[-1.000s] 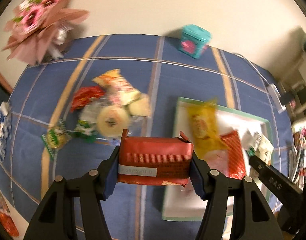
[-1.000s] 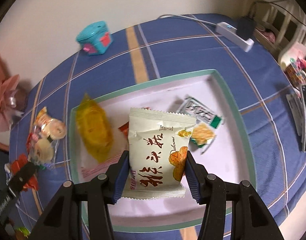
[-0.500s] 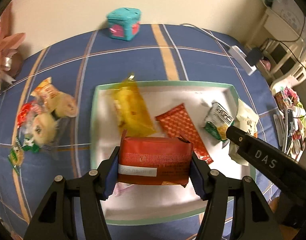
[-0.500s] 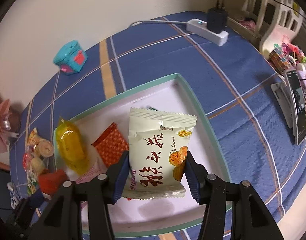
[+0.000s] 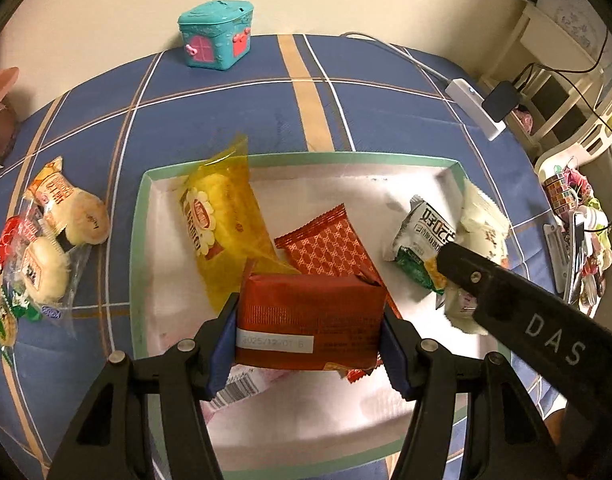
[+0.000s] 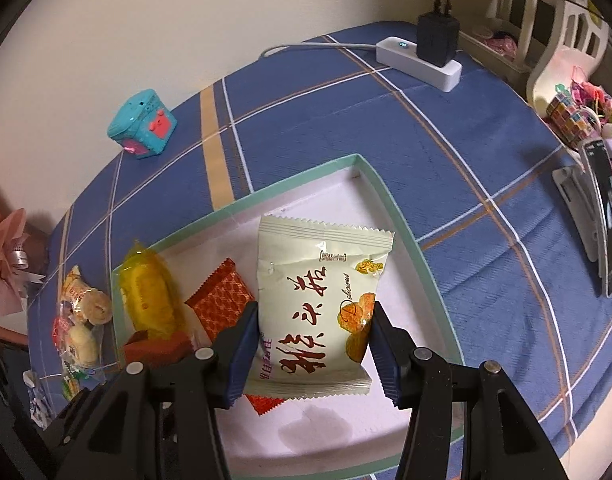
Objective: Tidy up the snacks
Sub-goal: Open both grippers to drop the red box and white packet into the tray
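My left gripper (image 5: 308,346) is shut on a dark red foil packet (image 5: 310,320), held above the near part of the white tray with a green rim (image 5: 140,216). In the tray lie a yellow packet (image 5: 222,224), a red patterned sachet (image 5: 326,246) and a white-green packet (image 5: 424,240). My right gripper (image 6: 312,354) is shut on a cream packet with red characters (image 6: 318,300), over the right half of the tray (image 6: 390,204). In the left wrist view the right gripper's black arm (image 5: 518,320) crosses the tray's right side, with the cream packet (image 5: 482,228) partly hidden behind it.
Several loose snacks (image 5: 46,240) lie on the blue checked cloth left of the tray. A teal toy box (image 5: 216,34) stands at the far edge. A white power strip with a black plug (image 6: 422,56) and a phone on a stand (image 6: 602,216) sit to the right.
The left gripper carried the red packet rightward from the loose pile to above the tray and sank a little. The right gripper shifted slightly toward the tray's right side, packet still held.
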Tool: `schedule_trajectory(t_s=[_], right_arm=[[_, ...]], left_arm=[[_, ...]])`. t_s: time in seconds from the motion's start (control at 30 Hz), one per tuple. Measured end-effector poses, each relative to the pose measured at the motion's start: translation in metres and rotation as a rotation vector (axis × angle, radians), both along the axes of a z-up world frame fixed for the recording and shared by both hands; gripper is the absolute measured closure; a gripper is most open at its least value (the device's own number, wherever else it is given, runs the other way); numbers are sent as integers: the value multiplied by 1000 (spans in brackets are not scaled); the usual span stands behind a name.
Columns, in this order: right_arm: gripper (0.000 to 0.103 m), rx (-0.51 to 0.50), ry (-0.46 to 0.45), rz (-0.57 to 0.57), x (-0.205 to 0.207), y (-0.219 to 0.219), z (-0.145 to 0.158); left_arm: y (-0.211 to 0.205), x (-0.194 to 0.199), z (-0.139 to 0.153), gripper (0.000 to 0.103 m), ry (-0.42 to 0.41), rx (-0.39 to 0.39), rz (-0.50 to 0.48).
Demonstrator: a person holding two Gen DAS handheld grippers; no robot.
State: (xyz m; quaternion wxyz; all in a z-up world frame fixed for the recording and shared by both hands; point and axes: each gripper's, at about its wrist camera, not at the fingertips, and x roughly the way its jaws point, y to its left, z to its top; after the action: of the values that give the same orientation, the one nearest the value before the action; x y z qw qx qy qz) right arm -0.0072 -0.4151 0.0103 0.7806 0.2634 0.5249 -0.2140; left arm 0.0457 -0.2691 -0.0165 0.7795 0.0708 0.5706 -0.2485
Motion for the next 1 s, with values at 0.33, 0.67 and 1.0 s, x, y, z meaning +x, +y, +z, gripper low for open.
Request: schedule_trajectory(t_s=[0.33, 0.67, 1.0], right_arm=[[47, 14, 0, 15, 10, 3, -11], [45, 23, -19, 18, 9, 0, -9], [46, -6, -67, -14, 2, -5, 14]], left_arm=[[-10, 0, -6, 39, -28, -10, -33], [-14, -2, 0, 32, -56, -1, -55], [-5, 2, 15, 32, -32, 5, -35]])
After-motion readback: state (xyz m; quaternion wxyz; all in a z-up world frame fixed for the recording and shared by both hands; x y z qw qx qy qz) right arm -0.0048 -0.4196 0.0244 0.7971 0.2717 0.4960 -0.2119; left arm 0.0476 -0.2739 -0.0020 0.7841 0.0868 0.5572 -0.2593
